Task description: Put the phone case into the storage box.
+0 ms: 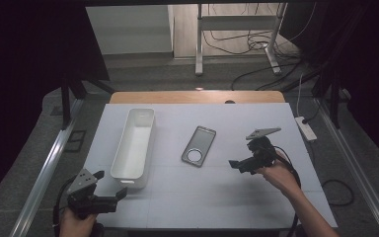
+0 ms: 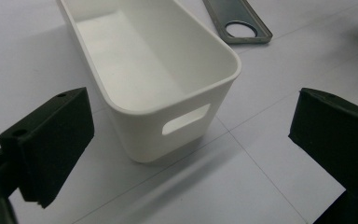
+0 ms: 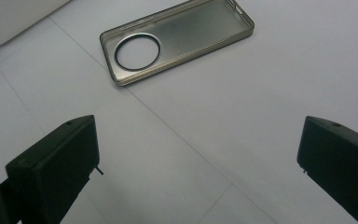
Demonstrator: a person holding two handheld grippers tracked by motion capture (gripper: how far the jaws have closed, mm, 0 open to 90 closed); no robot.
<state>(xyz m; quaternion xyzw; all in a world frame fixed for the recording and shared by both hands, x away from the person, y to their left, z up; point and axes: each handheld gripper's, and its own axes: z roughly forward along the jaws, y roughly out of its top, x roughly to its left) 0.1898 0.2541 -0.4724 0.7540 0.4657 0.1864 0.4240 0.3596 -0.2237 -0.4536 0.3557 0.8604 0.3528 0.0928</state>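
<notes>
Grippers poised over a white-topped table (image 1: 256, 197), both with jaws spread wide and holding nothing: the right gripper (image 1: 244, 164) hovers near the right edge, aimed at a translucent grey phone case (image 1: 198, 146) that lies flat and open side up near the middle of the table, its round camera cut-out toward the front edge. The left gripper (image 1: 109, 185) waits at the front left corner, just short of the near end of a long white plastic bin (image 1: 133, 143), which stands empty along the left side with a slot handle (image 2: 186, 119) in its end wall. Case and bin sit apart, neither touched. The case looks thin, light and flexible, likely to bend or slide on the smooth surface if pushed from one side; its raised rim along a long edge, seen clearly in the right gripper view (image 3: 177, 39), appears the surest place to pinch, since the flat back offers nothing to grasp from above. The ring around the cut-out looks stiffer. No brand, label or writing can be read on the case, the bin or the table
</notes>
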